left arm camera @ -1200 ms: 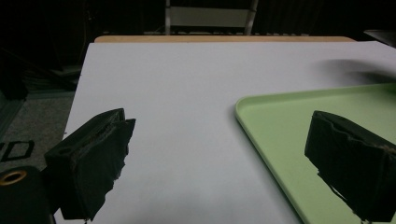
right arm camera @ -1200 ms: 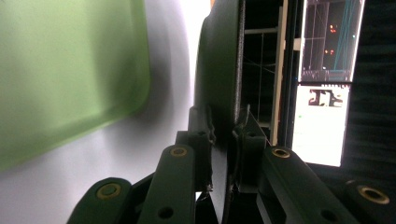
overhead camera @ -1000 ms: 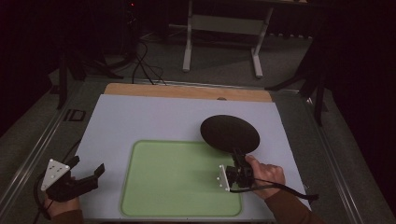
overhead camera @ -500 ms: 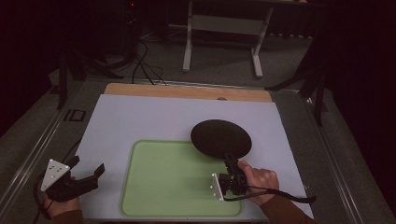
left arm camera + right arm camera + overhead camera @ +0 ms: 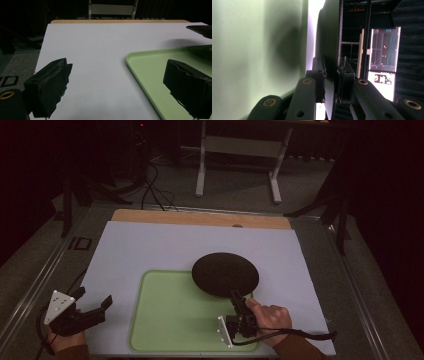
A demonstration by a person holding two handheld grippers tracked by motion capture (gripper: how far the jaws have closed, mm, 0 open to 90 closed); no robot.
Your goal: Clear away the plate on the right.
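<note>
**Plate held over the tray's far right corner**

Your right fingers (image 5: pixel 331 82) are closed on the near rim of the plate (image 5: pixel 225 274); it reaches away from them, above the tray (image 5: pixel 170 320), half past its far right corner. It looks round, dark and matte. Your left fingers (image 5: pixel 120 87) stand wide apart, empty, left of the tray over the tabletop (image 5: pixel 150 245). The right hand (image 5: pixel 267 317) is nearer the plate.

The plate (image 5: pixel 225 274) hangs over the tray's (image 5: pixel 170 320) far right corner, right gripper (image 5: pixel 237 298) at its near rim, left gripper (image 5: pixel 92 304) left of the tray
</note>
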